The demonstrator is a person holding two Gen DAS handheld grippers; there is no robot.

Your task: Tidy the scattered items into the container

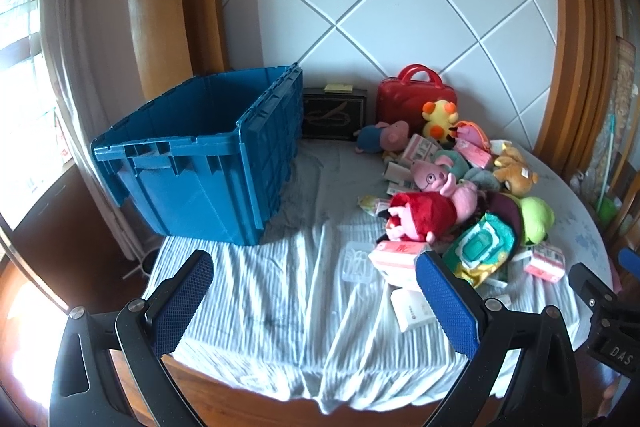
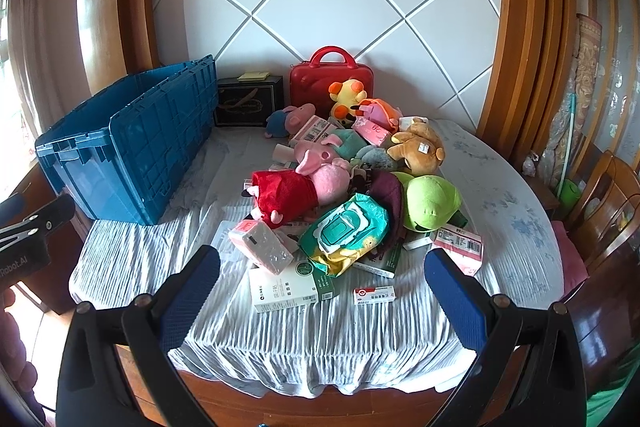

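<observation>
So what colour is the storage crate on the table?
Blue, ribbed plastic crate; the left wrist view shows it best.

home, dining room: cloth-covered wooden table [image 2: 500,211], wooden chair [image 2: 604,203], curtains [image 1: 76,39], plush toys [image 2: 304,183].

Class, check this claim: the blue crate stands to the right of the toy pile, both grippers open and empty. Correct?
Not quite. The blue crate stands to the left of the toy pile, as the right wrist view shows. The left gripper and right gripper are indeed open and empty.

Cloth-covered table [image 2: 500,195] under blue crate [image 2: 132,151], toy-and-box heap [image 2: 340,195].
</observation>
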